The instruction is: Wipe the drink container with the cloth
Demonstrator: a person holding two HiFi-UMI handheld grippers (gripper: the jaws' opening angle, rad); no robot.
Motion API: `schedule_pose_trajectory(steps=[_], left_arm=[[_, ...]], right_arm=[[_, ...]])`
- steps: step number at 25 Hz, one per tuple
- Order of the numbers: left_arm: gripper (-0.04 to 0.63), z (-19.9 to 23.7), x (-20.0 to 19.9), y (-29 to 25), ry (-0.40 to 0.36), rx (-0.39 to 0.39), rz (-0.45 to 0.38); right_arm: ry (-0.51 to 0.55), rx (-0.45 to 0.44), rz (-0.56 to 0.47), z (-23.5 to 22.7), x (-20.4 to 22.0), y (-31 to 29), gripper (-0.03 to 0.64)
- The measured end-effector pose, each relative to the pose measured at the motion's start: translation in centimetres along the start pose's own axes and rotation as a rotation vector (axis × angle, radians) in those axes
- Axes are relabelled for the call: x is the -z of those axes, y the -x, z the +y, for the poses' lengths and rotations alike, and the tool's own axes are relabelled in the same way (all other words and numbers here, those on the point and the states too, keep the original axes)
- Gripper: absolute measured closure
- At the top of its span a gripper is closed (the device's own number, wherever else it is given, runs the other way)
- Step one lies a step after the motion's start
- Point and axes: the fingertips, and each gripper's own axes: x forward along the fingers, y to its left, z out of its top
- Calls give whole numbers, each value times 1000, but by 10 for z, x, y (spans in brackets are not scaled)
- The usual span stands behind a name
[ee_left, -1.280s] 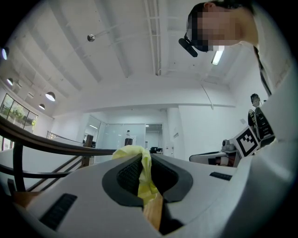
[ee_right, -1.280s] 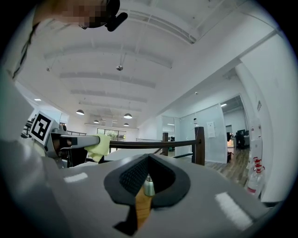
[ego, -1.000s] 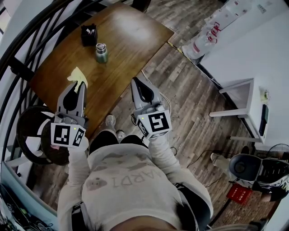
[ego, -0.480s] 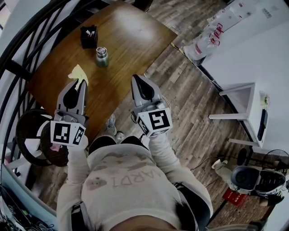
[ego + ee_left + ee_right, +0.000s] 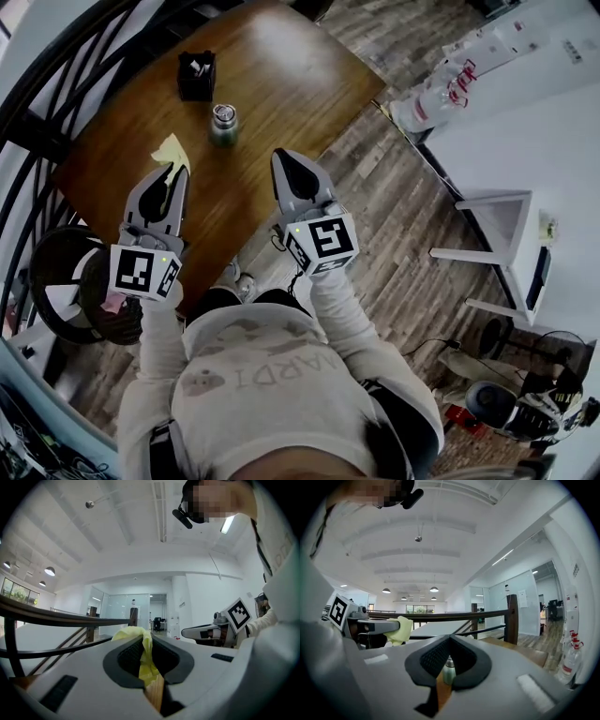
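Observation:
On the brown wooden table (image 5: 291, 66) stands the drink container (image 5: 223, 125), a small greenish metal bottle with a silver cap. My left gripper (image 5: 169, 170) is shut on a yellow cloth (image 5: 172, 150), which sticks out past its tips over the table's near edge. In the left gripper view the cloth (image 5: 147, 666) is pinched between the pads. My right gripper (image 5: 281, 157) is shut and holds nothing, below and right of the bottle. In the right gripper view the bottle (image 5: 449, 670) shows far off through the hollow behind the closed tips, with the cloth (image 5: 401, 628) at left.
A black box (image 5: 197, 75) stands on the table behind the bottle. A dark curved railing (image 5: 56, 84) runs along the left, with a round black seat (image 5: 58, 272) below it. White furniture (image 5: 497, 225) and spray bottles (image 5: 441, 84) stand on the wood floor at right.
Both grippers have come a little nearer to the bottle, and the view has shifted with them. The cloth has stayed in the left gripper and the right has stayed shut.

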Motion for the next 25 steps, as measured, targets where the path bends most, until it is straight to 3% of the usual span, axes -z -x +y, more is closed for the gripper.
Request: schedule_pose_trajectory(steps=[11,25], left_arm=[[567,42,57,-49,48,4,97],[568,61,127,-72,103,26,218]], right_arm=[[-20,-67,126,-13,37,-89,606],[-34,-109,270,-10,96,-155,606]])
